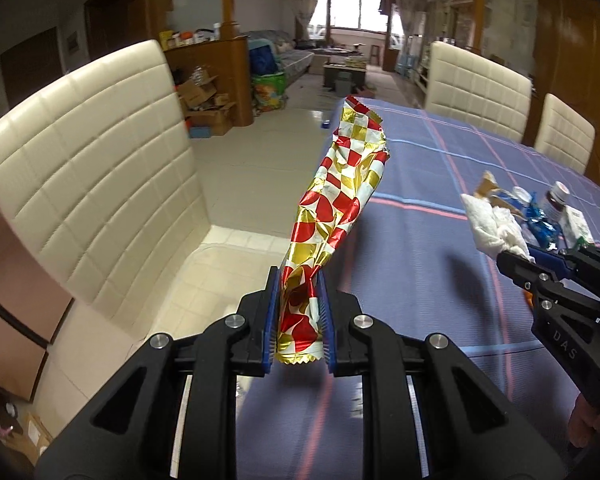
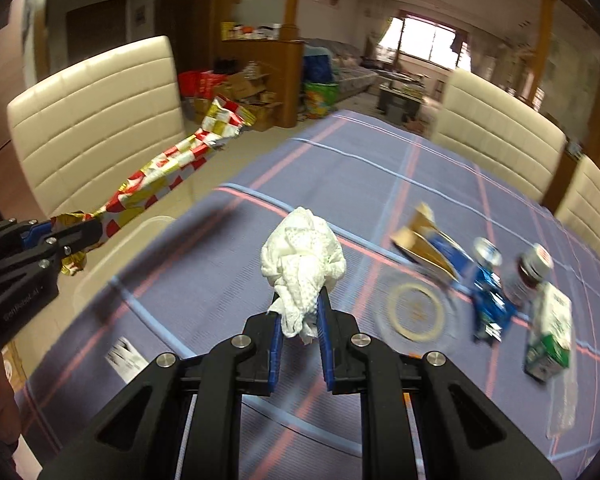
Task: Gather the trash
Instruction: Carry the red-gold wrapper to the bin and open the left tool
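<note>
My left gripper (image 1: 299, 276) is shut on a long red, gold and white checked foil wrapper (image 1: 336, 204), held up over the table's left edge; the wrapper also shows in the right wrist view (image 2: 168, 168). My right gripper (image 2: 299, 300) is shut on a crumpled white tissue (image 2: 300, 260), held above the table. The tissue (image 1: 496, 224) and the right gripper (image 1: 528, 258) show at the right of the left wrist view. The left gripper (image 2: 80, 236) shows at the left of the right wrist view.
The table has a blue plaid cloth (image 2: 340, 184). On its right lie a gold and blue wrapper (image 2: 432, 244), a blue wrapper (image 2: 488, 300), a dark bottle (image 2: 530, 272), a green and white carton (image 2: 550, 332) and a tape ring (image 2: 418, 312). Cream chairs (image 1: 92, 168) stand around.
</note>
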A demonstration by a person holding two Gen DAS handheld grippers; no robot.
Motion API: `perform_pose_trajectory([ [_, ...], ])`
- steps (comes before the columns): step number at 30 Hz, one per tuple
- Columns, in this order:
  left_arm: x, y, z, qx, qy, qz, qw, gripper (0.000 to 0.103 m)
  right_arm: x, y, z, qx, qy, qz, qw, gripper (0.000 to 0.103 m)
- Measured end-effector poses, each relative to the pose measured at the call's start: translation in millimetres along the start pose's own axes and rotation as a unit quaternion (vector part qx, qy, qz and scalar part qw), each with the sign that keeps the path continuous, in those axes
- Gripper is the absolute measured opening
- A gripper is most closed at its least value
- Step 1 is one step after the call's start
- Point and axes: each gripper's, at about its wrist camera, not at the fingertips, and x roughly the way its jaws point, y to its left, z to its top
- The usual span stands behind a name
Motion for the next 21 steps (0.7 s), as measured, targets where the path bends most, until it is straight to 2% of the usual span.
perform_pose_trajectory([
  [11,7.7,49.3,-8.1,-0.036,0.01,0.045,0.9983,0.02,25.7,66.5,34.0,-0.057,-0.014,0.05,0.997,0.016],
  [21,18.2,88.8,-11.9,-0.06,0.022,0.088,0.9941,0.02,47.1,97.7,54.3,-0.071,-0.006,0.096,0.993,0.016],
])
